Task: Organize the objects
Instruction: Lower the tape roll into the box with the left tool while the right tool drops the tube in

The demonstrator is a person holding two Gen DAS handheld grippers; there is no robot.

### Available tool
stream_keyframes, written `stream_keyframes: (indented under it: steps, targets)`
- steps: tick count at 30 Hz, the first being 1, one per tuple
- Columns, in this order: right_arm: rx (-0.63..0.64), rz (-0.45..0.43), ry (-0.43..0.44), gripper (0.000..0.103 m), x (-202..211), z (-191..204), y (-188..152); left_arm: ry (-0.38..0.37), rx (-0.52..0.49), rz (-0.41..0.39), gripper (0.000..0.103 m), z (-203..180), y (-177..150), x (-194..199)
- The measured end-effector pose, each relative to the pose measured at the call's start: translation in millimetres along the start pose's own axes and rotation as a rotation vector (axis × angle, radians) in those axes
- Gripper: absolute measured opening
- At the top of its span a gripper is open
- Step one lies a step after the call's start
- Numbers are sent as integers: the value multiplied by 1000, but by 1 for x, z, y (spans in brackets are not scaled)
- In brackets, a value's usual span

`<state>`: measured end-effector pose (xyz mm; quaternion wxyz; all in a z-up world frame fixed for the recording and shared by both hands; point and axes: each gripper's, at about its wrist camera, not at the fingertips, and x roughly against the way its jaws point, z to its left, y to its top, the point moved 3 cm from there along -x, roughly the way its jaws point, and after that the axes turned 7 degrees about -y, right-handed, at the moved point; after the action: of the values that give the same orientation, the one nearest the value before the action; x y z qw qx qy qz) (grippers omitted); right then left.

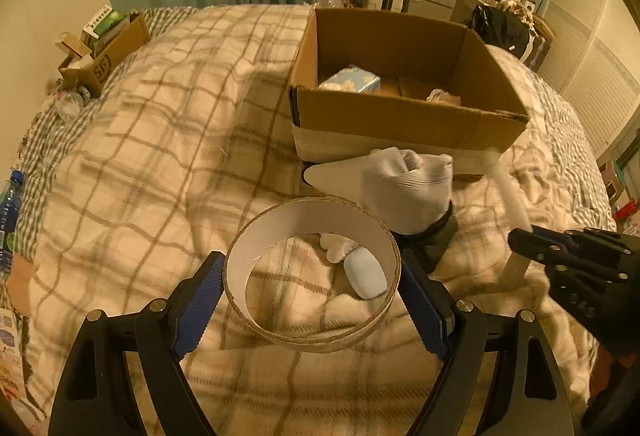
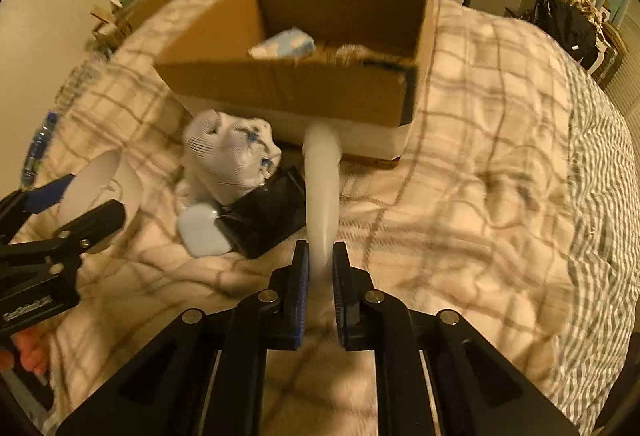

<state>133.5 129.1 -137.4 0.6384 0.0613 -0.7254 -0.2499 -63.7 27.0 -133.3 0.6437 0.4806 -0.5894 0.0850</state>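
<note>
My left gripper is shut on a wide cardboard tape ring, held above the plaid blanket. My right gripper is shut on a long white shoehorn-like piece that points toward the open cardboard box; it also shows in the left wrist view. On the bed in front of the box lie a white balled sock, a pale blue oval case, a black flat object and a white pointed piece. The box holds a blue tissue pack.
The plaid blanket covers the bed. A smaller cardboard box with items stands at the far left. A blue water bottle lies at the left edge. Suitcases, a fridge and a mirror stand beyond the bed.
</note>
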Motion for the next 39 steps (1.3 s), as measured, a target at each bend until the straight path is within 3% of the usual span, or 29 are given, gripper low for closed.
stream_keyframes:
  steps: [11, 19, 30, 39]
  targets:
    - [17, -144, 34, 9, 87, 4, -3, -34, -27, -83, 86, -23, 3, 53]
    - [37, -207, 26, 9, 122, 11, 0, -38, -70, -132, 86, -37, 15, 78]
    - [65, -268, 19, 9, 138, 10, 42, -54, -110, -199, 86, -48, 71, 87]
    - [90, -293, 21, 9, 121, 5, 105, -66, -128, -221, 86, -53, 136, 58]
